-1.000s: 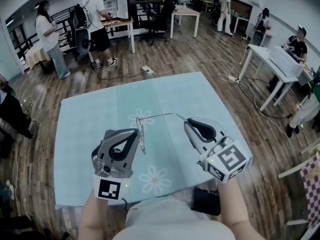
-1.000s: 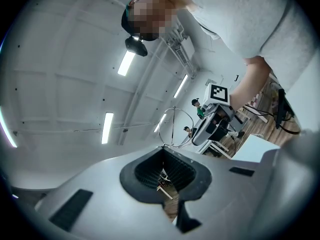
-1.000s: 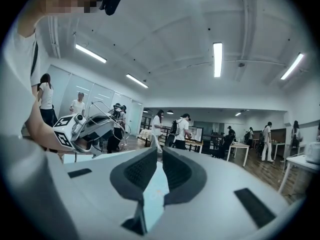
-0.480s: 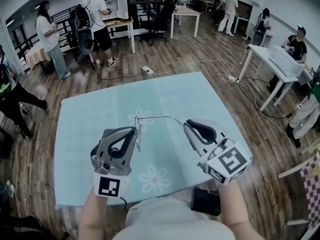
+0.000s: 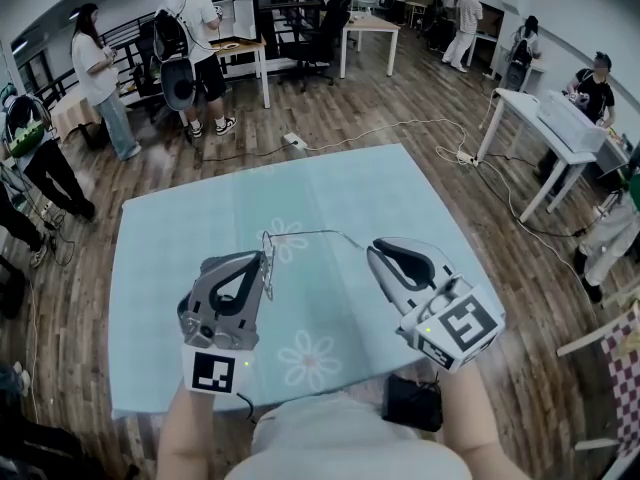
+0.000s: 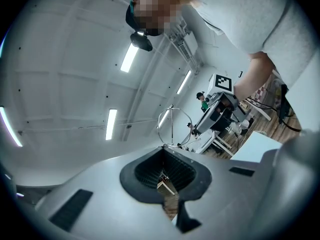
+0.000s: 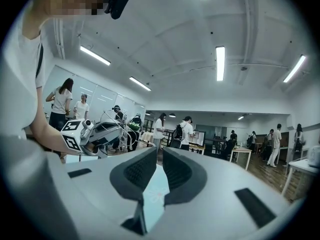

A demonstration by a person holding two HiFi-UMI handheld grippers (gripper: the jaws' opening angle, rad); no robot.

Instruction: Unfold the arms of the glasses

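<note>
The left hand-held gripper (image 5: 262, 260) is shut tight on the glasses (image 6: 172, 124). It pinches the thin wire frame by one round lens, and the lens sticks up just past its tips. The glasses are up in the air, above the counter (image 5: 380, 188) with the light blue flower cloth. One long thin arm of the glasses reaches across to the tips of the right hand-held gripper (image 5: 372, 251). That one's jaws have just been opening a little (only a small gap), and no wire shows between them in the right gripper view.
</note>
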